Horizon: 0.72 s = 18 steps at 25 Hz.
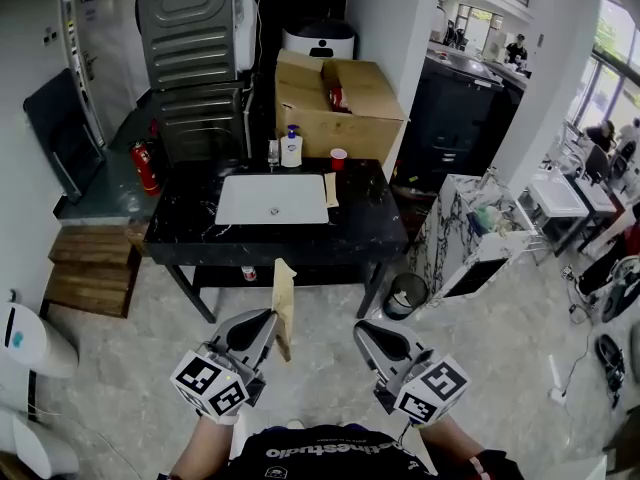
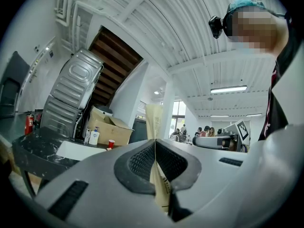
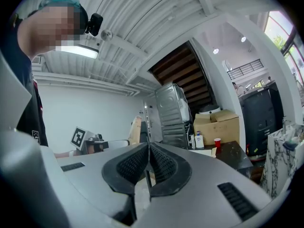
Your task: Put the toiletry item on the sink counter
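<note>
A flat tan paper packet (image 1: 284, 306) stands upright in my left gripper (image 1: 266, 322), which is shut on its lower part. In the left gripper view the packet (image 2: 154, 120) rises out between the closed pads of the gripper (image 2: 155, 147). My right gripper (image 1: 366, 334) hangs beside it, shut and holding nothing; in its own view the right gripper (image 3: 148, 152) shows pads pressed together. Ahead stands the black marble sink counter (image 1: 186, 226) with a white basin (image 1: 272, 199). Both grippers are well short of the counter, above the floor.
On the counter's back edge stand a soap pump bottle (image 1: 291, 148), a clear glass (image 1: 273, 153) and a red cup (image 1: 338, 158). Another tan packet (image 1: 331, 189) lies right of the basin. A cardboard box (image 1: 335, 107) sits behind, a waste bin (image 1: 405, 294) by the right leg.
</note>
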Each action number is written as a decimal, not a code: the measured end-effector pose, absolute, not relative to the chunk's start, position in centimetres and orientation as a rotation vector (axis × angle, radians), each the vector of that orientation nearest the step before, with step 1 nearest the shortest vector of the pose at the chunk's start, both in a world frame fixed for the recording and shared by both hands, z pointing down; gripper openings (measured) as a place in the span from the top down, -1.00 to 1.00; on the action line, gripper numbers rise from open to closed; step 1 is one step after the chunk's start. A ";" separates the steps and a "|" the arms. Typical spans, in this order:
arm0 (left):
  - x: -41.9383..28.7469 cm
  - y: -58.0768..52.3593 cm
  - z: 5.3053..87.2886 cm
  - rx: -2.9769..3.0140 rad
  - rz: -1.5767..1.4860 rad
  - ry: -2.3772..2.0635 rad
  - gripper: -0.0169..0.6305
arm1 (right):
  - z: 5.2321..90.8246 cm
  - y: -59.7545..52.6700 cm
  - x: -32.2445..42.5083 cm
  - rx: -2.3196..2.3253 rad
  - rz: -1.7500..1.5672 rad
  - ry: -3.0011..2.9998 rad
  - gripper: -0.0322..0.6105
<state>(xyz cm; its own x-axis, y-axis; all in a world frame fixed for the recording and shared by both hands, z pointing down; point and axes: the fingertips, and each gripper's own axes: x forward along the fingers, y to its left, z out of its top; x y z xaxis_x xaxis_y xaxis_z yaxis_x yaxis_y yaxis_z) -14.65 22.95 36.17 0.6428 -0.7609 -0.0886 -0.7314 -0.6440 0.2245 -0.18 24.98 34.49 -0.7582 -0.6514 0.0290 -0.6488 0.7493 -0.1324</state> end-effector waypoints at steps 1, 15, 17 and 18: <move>-15.0 23.0 36.4 2.692 -0.261 -1.229 0.90 | 34.7 25.1 -0.5 -1.093 -0.212 2.920 0.77; -15.5 18.6 38.8 2.649 -0.247 -1.164 0.90 | 36.7 22.3 -0.9 -1.165 -0.232 2.903 0.77; -14.9 16.5 39.1 2.642 -0.239 -1.166 0.90 | 36.8 20.2 -0.1 -1.163 -0.230 2.891 0.77; -14.6 15.3 39.1 2.639 -0.236 -1.170 0.90 | 36.8 18.9 0.4 -1.161 -0.225 2.888 0.78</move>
